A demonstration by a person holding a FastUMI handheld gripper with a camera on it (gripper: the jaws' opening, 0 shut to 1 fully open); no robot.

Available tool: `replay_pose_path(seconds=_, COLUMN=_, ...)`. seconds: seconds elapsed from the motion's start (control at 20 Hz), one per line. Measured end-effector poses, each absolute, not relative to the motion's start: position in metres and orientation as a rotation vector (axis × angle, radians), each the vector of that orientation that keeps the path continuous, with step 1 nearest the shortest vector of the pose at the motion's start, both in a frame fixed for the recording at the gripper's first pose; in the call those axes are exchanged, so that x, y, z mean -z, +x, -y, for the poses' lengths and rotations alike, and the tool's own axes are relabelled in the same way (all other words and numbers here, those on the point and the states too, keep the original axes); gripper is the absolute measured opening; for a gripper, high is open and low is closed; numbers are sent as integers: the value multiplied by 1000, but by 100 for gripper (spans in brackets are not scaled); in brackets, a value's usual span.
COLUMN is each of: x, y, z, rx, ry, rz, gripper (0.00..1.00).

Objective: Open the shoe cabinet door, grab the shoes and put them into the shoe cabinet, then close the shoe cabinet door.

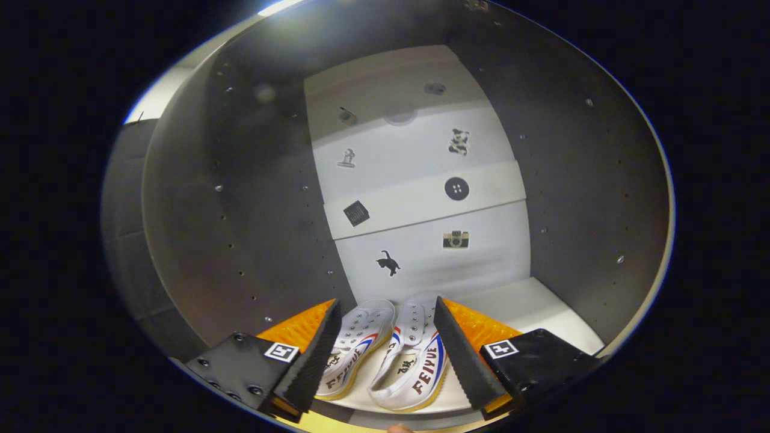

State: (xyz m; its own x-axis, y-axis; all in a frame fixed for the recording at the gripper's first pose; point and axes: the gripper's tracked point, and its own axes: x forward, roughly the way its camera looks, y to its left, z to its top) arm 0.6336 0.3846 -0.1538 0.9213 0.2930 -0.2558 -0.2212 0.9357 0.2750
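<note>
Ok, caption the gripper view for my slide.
Open gripper flanks white shoes lying on the cabinet shelf.

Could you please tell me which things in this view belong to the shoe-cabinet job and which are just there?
Part of the job:
- pair of white shoes, lying on the cabinet floor between the open fingers
- shoe cabinet, seen from inside
- gripper, fingers spread either side of the shoes

Just there:
- small stickers on the white back wall
</note>
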Motion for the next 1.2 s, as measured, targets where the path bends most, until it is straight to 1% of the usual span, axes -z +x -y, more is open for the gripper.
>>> replay_pose_path(seconds=0.05, x=143, y=624, z=-385, rx=-266, ry=215, rz=-274, gripper=98)
replay_pose_path(seconds=0.2, x=114, y=590, z=-385, rx=-266, ry=162, rz=-216, gripper=97)
replay_pose_path(seconds=0.65, x=43, y=469, z=-384, rx=-334, ry=185, rz=-123, gripper=97)
replay_pose_path(seconds=1.2, x=8, y=341, z=-330, rx=-355, ry=196, rz=-117, gripper=97)
